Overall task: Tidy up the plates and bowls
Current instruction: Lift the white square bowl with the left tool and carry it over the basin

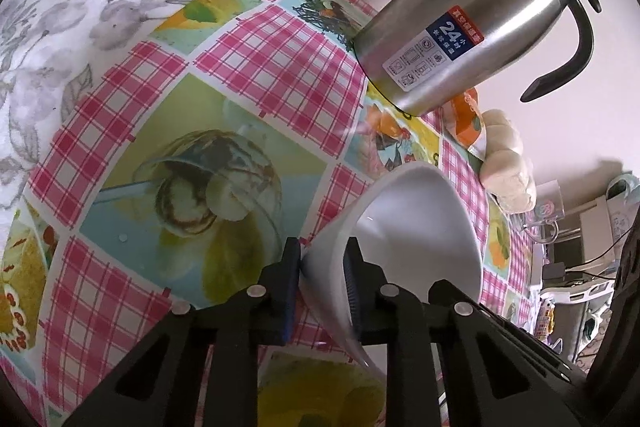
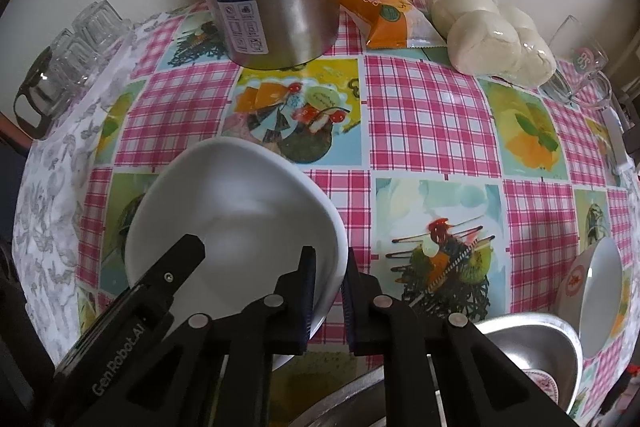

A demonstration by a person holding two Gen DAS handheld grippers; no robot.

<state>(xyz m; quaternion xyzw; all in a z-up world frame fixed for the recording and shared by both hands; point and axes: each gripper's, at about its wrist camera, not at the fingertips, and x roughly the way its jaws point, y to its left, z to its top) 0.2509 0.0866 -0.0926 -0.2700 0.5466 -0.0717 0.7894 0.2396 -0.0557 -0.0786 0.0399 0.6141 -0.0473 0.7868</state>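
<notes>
Bowl [image 1: 416, 227] tilted, opening facing thermos [image 1: 472, 23], rim in both tongs.

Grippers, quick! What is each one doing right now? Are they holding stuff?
Left gripper: shut on the white bowl, pinching its rim.
Right gripper: shut on the same white bowl, one finger on each side of its rim.

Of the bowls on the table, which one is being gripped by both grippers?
The plain white bowl at left, with the left gripper and right gripper each clamping its rim. The metal bowl and the red-patterned white bowl at right sit untouched.
</notes>
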